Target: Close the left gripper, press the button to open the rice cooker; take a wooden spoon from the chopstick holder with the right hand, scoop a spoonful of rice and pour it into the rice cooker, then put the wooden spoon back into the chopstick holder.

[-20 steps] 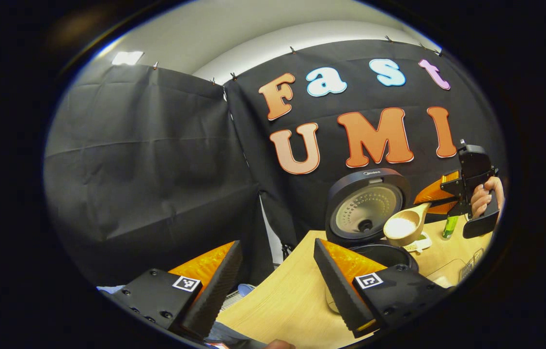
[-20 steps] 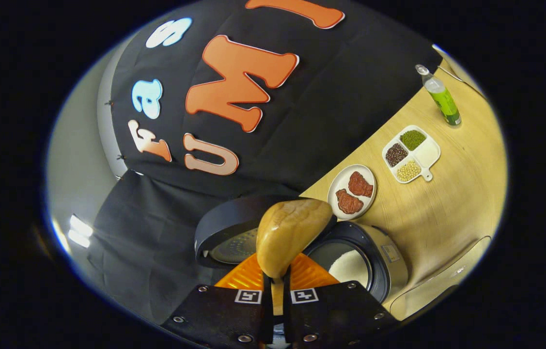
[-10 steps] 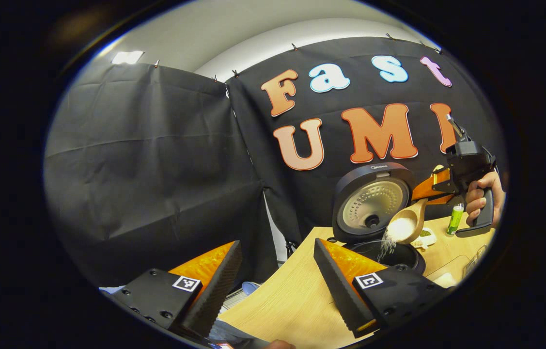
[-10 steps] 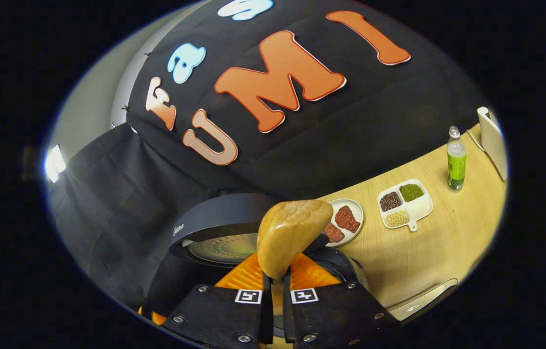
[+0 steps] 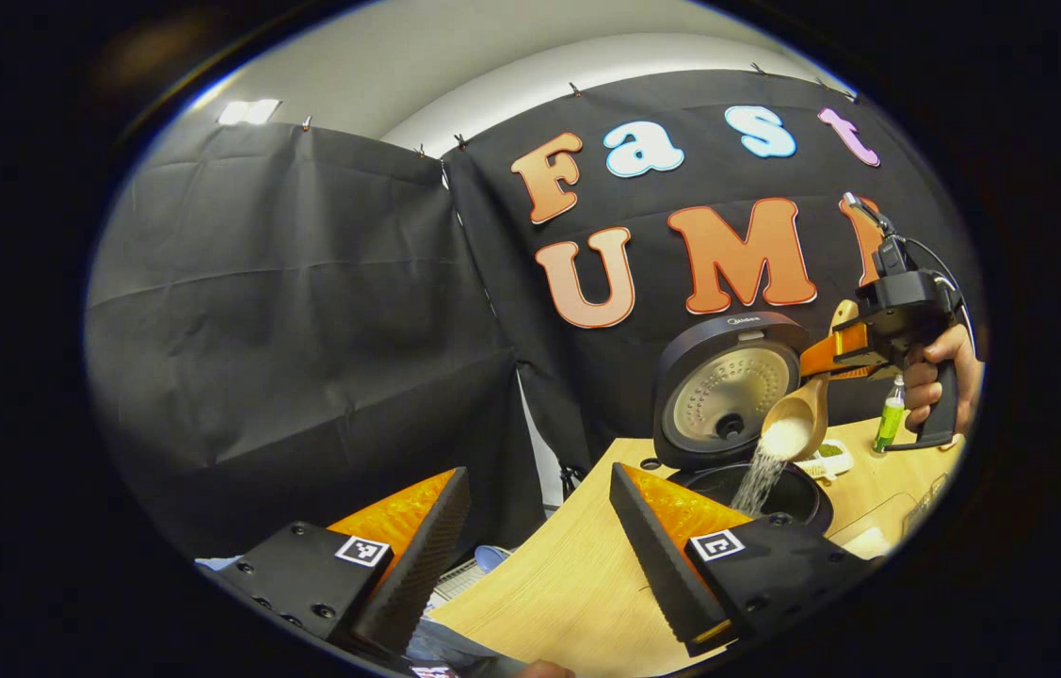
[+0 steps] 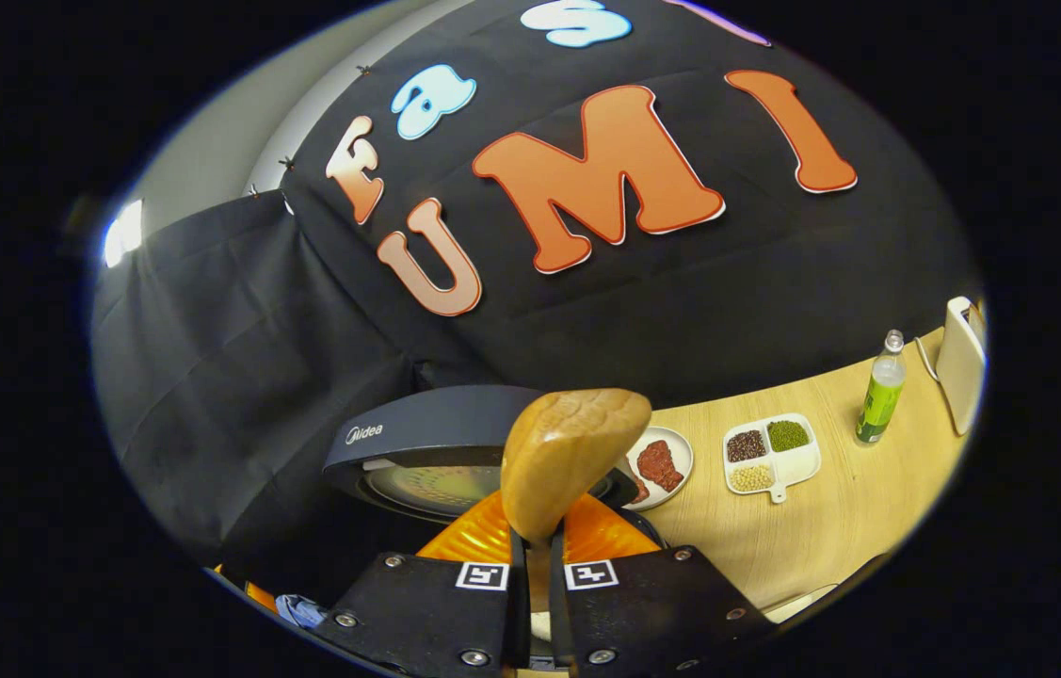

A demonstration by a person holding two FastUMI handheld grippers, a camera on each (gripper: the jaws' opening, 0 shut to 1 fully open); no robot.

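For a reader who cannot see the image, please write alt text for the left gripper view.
A hand-held gripper tips a wooden spoon, and rice streams into the open rice cooker on a wooden table. In the foreground the camera's own gripper is open and holds nothing. A green bottle stands behind the cooker, against the black cloth wall.

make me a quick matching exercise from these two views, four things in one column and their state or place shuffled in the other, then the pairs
Things:
1. wooden spoon
2. rice cooker lid
3. left tongs
4. green bottle

States or places:
A. open, nothing between the fingers
B. standing upright on the table
C. tilted, spilling rice into the pot
D. raised, inner side facing the table

Pairs: 1-C, 2-D, 3-A, 4-B
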